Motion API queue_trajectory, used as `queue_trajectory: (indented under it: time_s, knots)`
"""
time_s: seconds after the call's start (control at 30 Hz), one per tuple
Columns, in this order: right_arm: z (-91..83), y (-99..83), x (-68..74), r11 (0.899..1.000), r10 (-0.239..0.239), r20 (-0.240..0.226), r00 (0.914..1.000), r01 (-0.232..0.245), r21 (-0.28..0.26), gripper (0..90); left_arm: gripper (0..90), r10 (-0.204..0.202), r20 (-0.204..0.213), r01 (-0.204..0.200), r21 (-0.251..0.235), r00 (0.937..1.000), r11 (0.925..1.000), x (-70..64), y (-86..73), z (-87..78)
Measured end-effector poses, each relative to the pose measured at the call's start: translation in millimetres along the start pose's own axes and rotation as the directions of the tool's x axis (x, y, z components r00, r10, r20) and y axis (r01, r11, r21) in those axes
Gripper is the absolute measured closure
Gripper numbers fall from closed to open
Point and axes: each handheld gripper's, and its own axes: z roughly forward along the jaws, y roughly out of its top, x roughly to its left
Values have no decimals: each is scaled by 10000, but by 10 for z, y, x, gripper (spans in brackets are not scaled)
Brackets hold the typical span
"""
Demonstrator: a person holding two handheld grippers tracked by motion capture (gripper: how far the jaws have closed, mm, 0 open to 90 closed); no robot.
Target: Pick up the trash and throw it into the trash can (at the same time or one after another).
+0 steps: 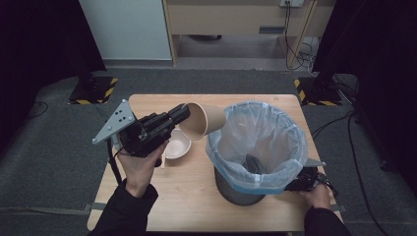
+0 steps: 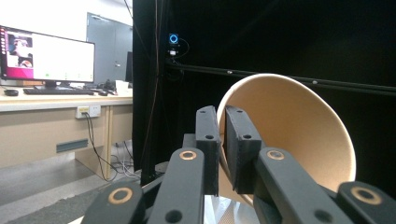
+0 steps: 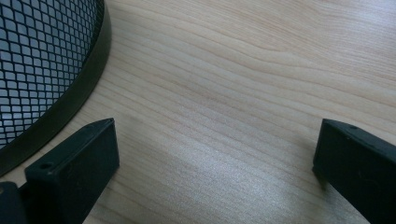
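Observation:
My left gripper (image 1: 181, 114) is shut on the rim of a brown paper cup (image 1: 202, 121), held tipped on its side above the table beside the rim of the waste bin (image 1: 256, 142). In the left gripper view the jaws pinch the cup's wall (image 2: 289, 126), its opening facing the camera. The bin is black mesh (image 3: 32, 60) lined with a clear blue bag, something dark lying inside. My right gripper (image 3: 215, 154) rests open on the table at the bin's right foot, nothing between its jaws; in the high view it sits at the right gripper's spot (image 1: 305, 181), partly hidden by the bag.
A white bowl (image 1: 177, 145) sits on the wooden table (image 1: 187, 196) under the left gripper, a thin stick beside it. Dark floor surrounds the table. A desk with a monitor (image 2: 46, 58) stands far off.

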Motion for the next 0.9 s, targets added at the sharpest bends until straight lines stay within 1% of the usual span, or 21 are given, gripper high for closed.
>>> queue_trajectory:
  time_s: [0.13, 0.23, 0.4, 0.9]
  knots:
    - [0, 0, 0, 10000, -3, 1, 10000, 3, -1, 4, 839, -81, 35, 80, 132, 10000, 9999, -13, -50, 95]
    - [0, 0, 0, 10000, 2, 0, 10000, -2, 1, 4, 839, -63, 47, 62, 270, 10000, 9996, -29, -92, 169]
    - [0, 0, 1, 10000, 19, 0, 10000, -19, 3, 4, 839, -72, 187, 61, 538, 9998, 9985, -71, -169, 293]
    - [0, 0, 0, 10000, -1, 1, 10000, 1, -1, 4, 839, -83, 450, 30, 1175, 9990, 9931, -154, -340, 538]
